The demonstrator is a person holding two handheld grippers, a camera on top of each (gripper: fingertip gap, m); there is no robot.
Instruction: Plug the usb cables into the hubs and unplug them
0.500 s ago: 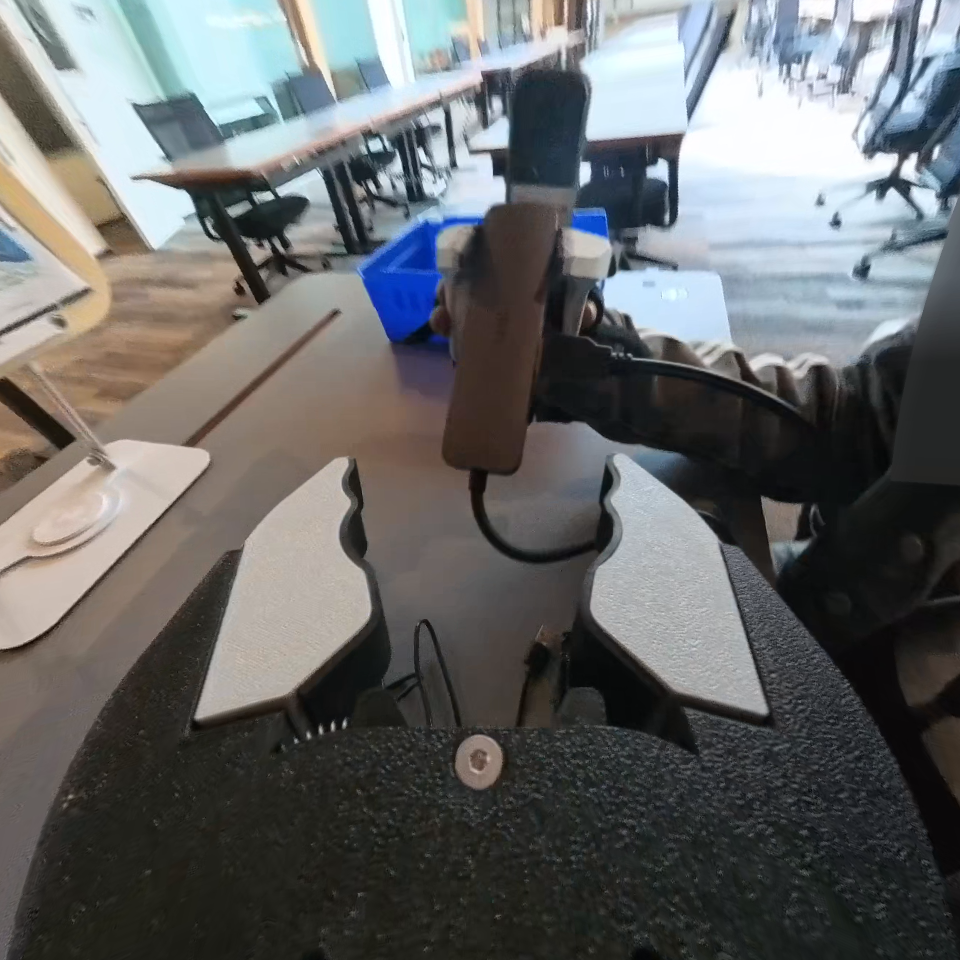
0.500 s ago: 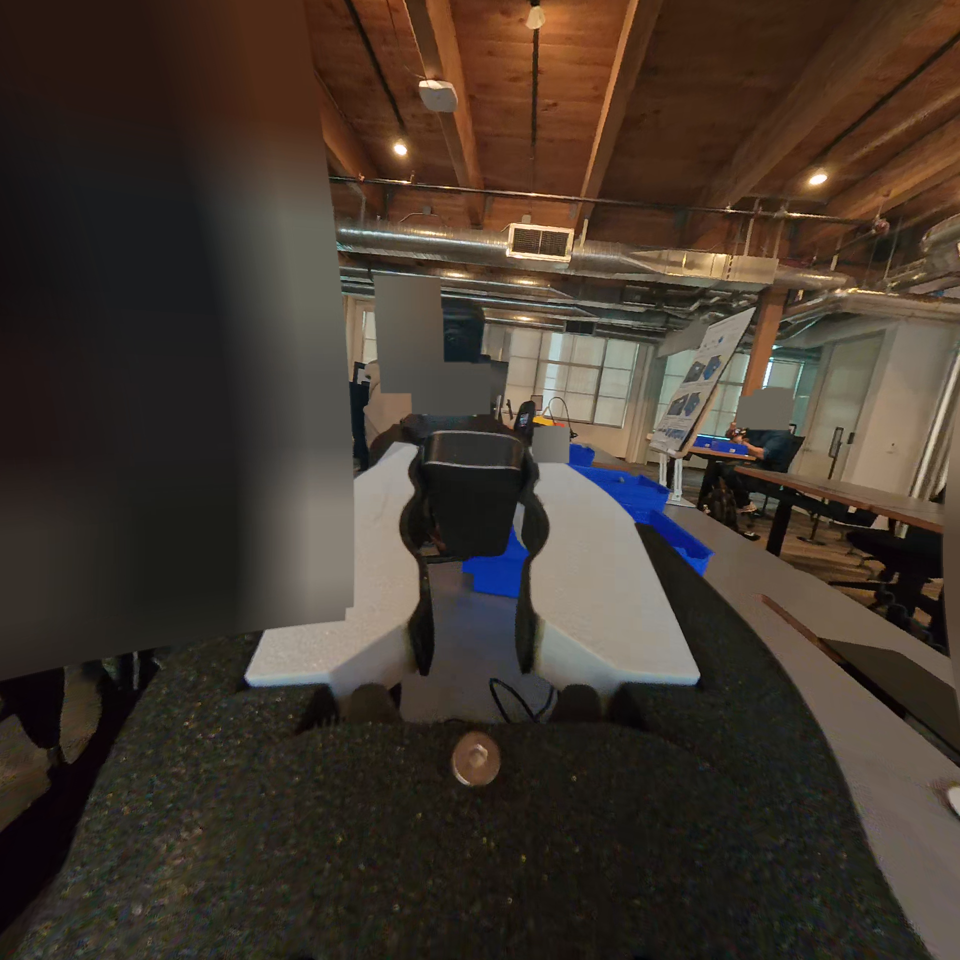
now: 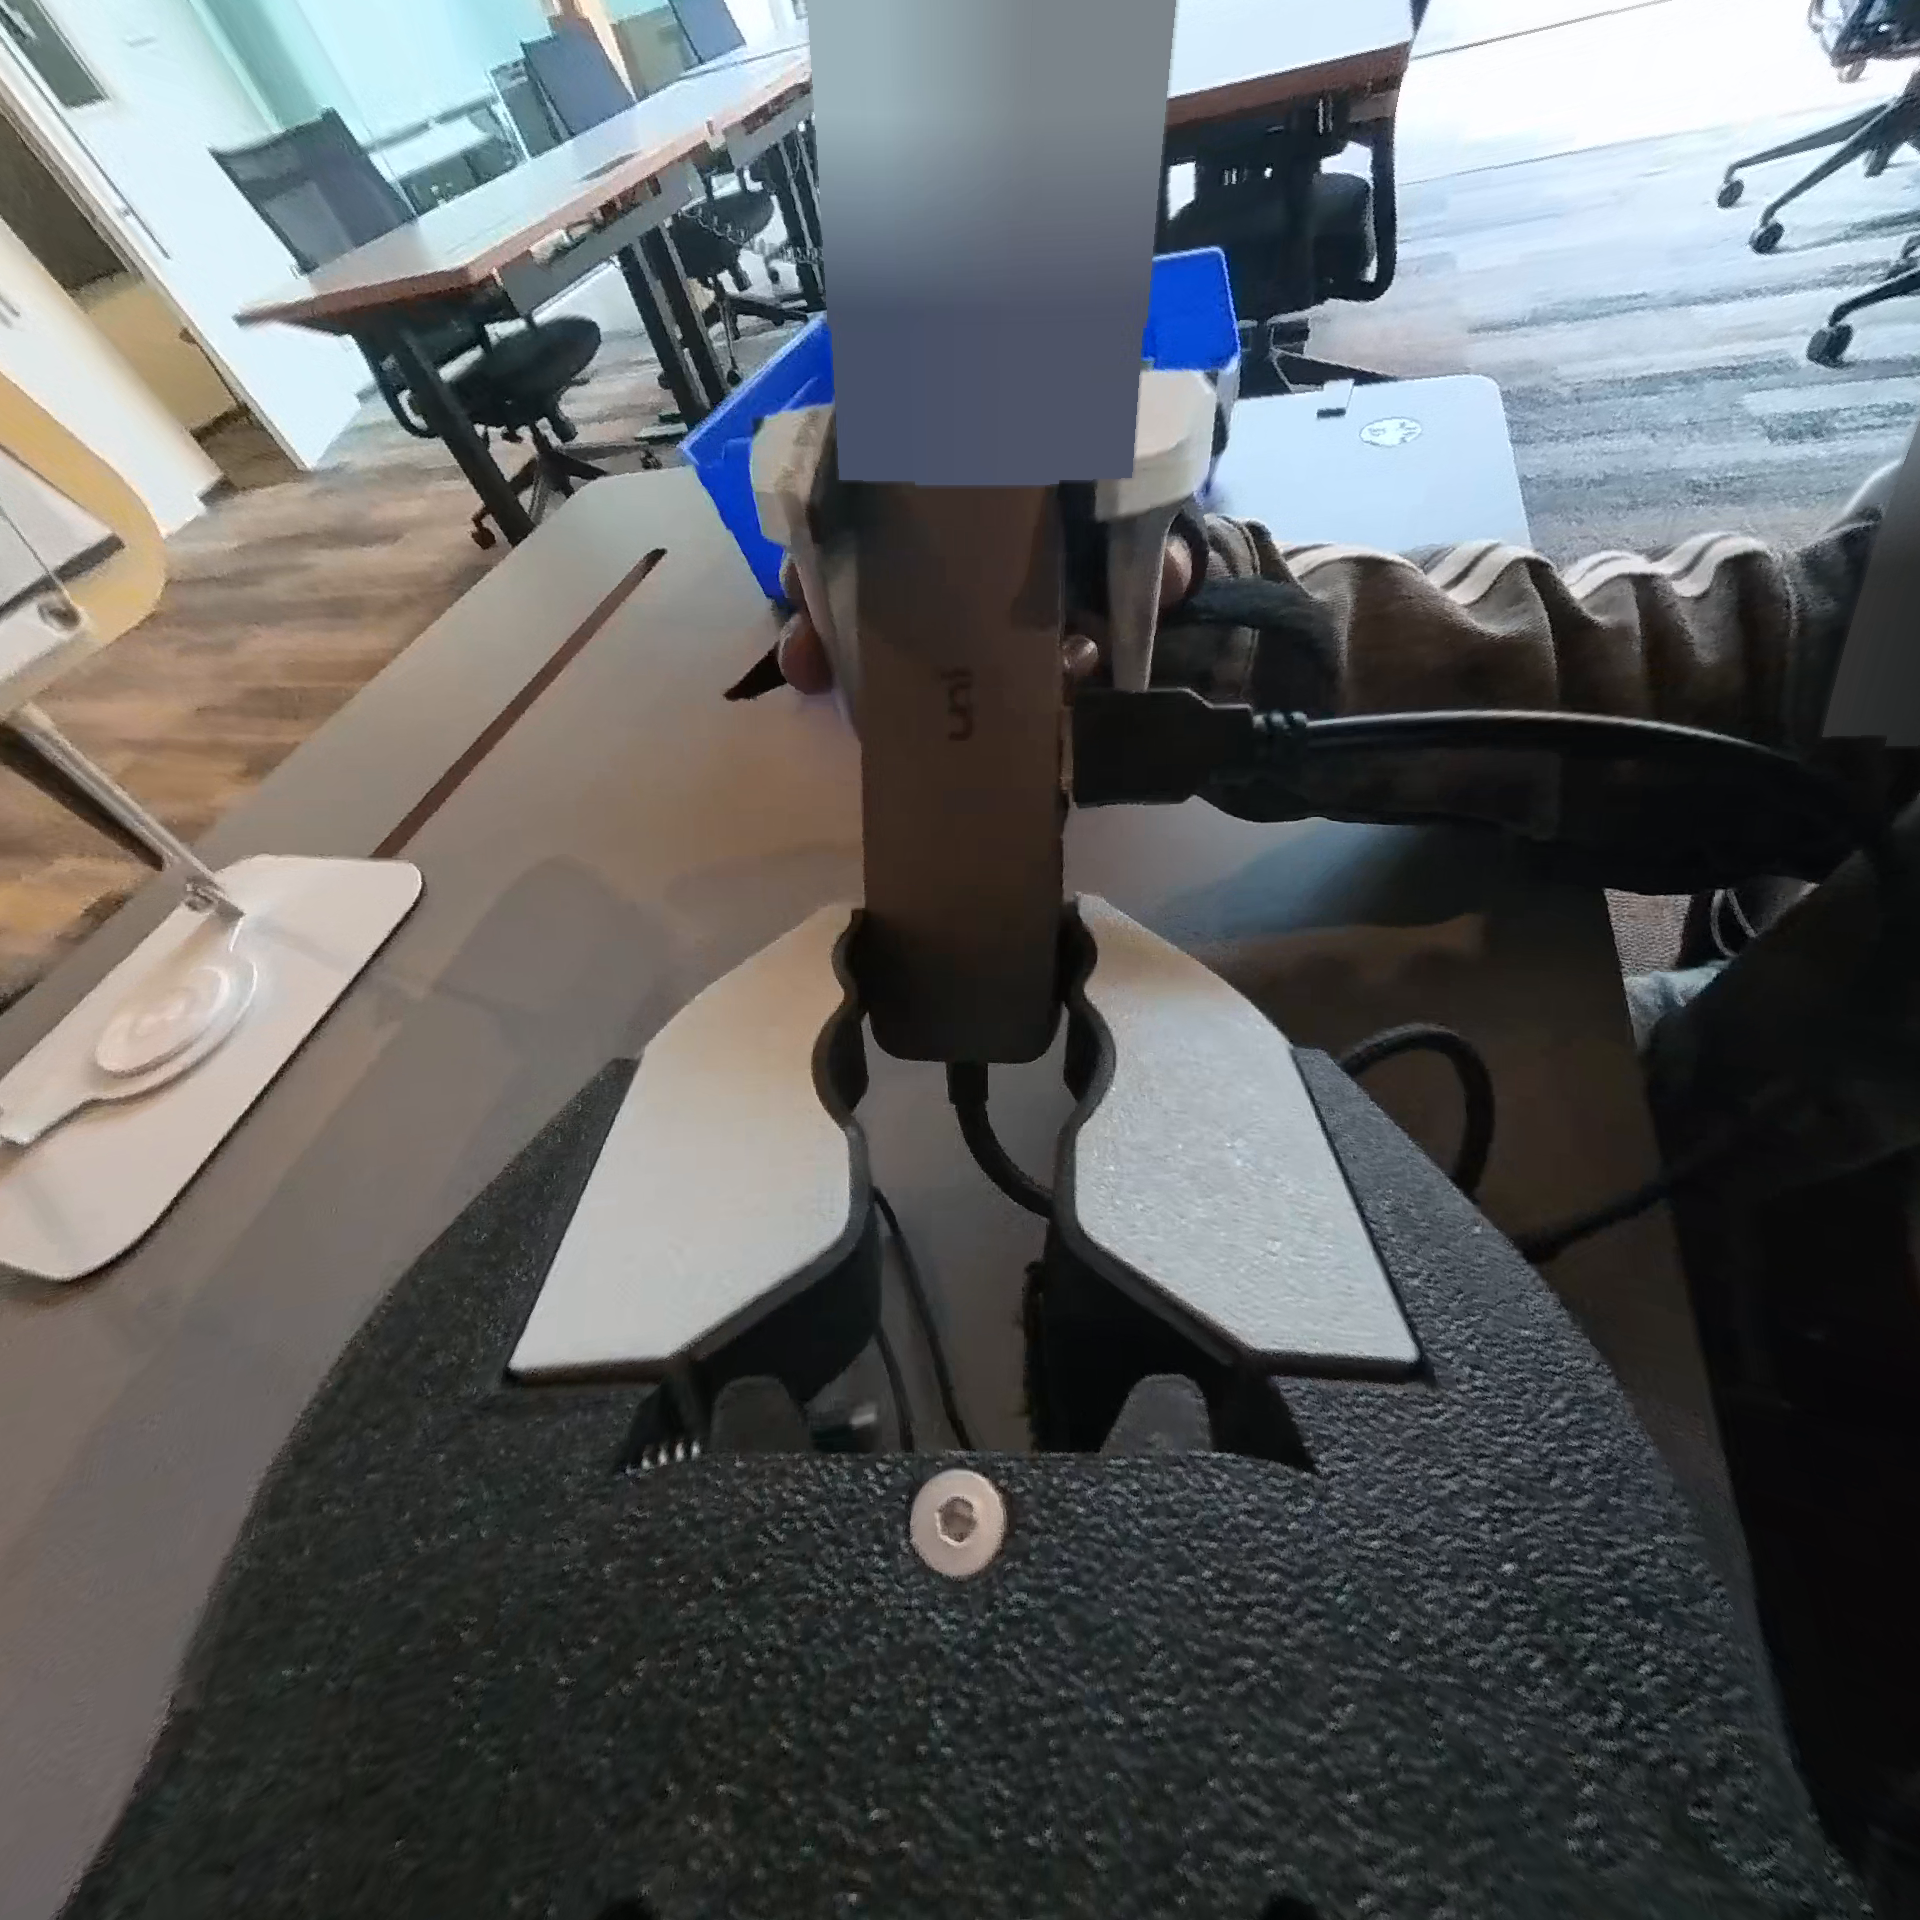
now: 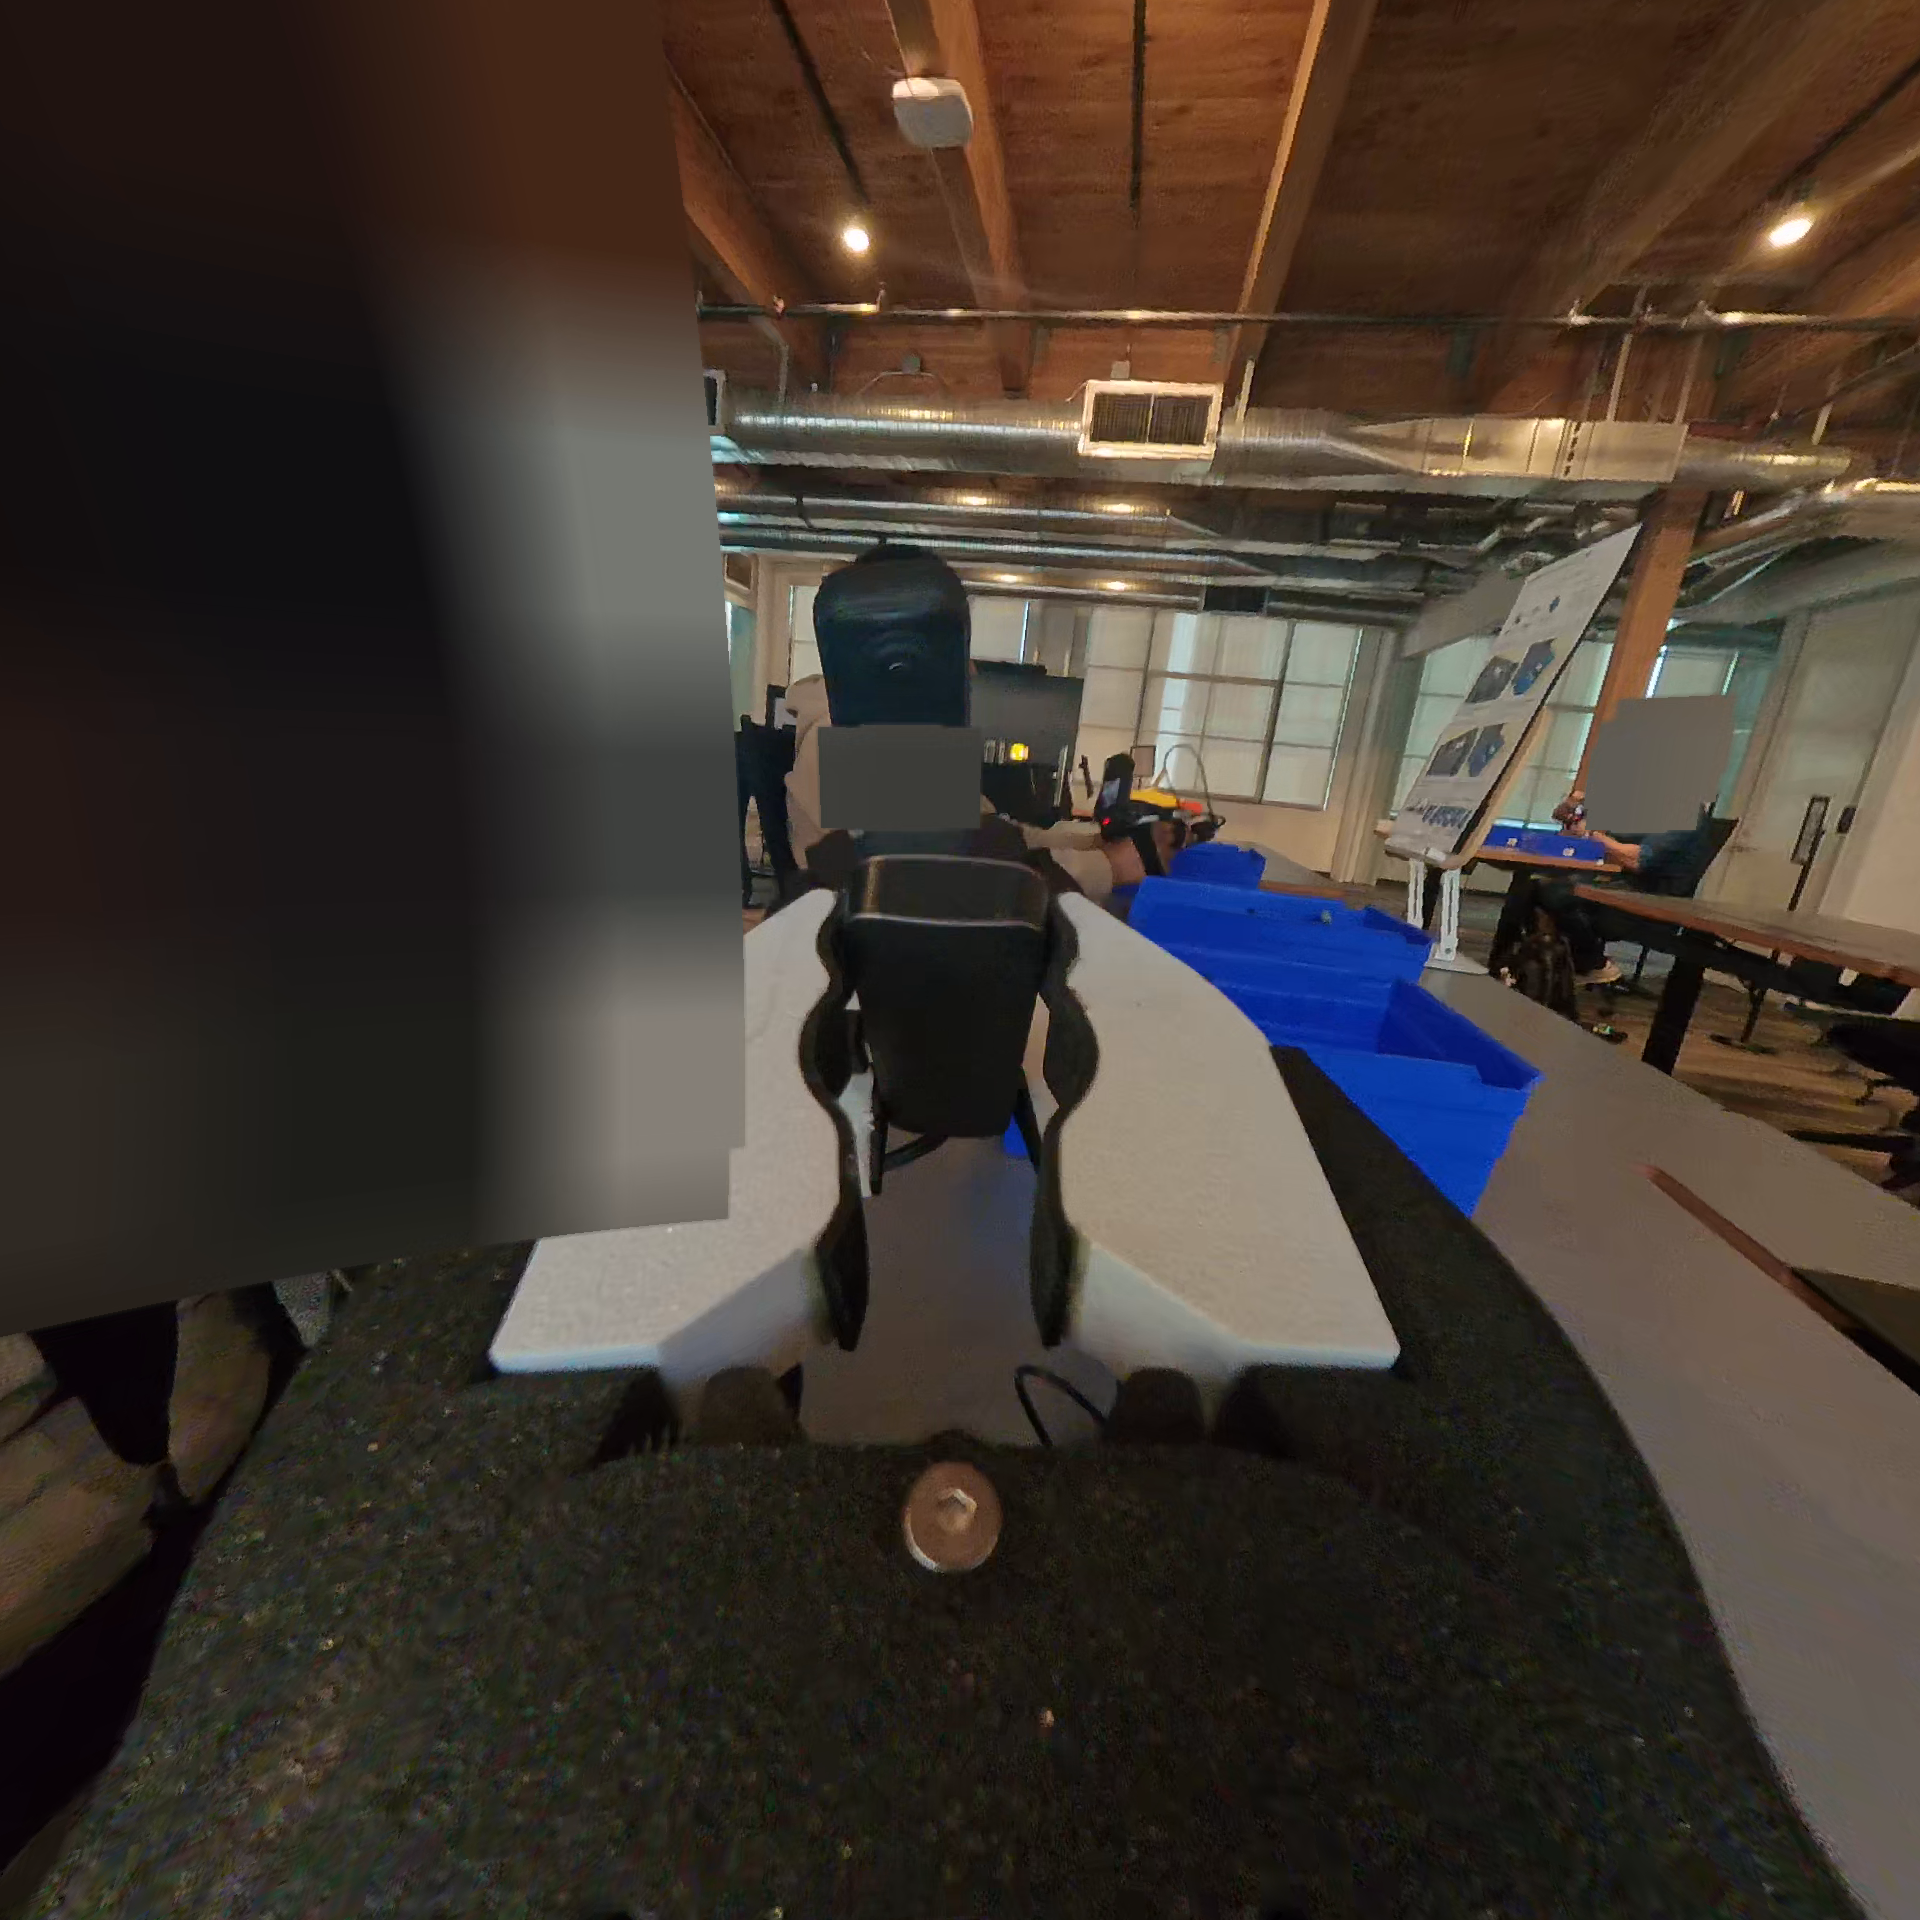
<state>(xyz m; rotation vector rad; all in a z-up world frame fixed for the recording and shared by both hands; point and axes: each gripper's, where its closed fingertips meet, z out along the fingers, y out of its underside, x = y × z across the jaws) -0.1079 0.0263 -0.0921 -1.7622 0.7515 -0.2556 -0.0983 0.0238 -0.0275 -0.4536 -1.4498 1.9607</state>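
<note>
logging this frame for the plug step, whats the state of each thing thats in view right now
left tongs: shut on the near end of the hub
right tongs: shut on the other end of the hub
hub: held off the table between both tongs
usb cable: plug seated in a side port of the hub
hub's own cord: hanging loose from its near end
blue bin: resting on the table, contents hidden

Bright daylight floods the far carpeted floor (image 3: pixel 1662 260) in the left wrist view, washing it out; ceiling spotlights (image 4: pixel 855 238) glow in the dimmer right wrist view; wide-angle edges bend.
</note>
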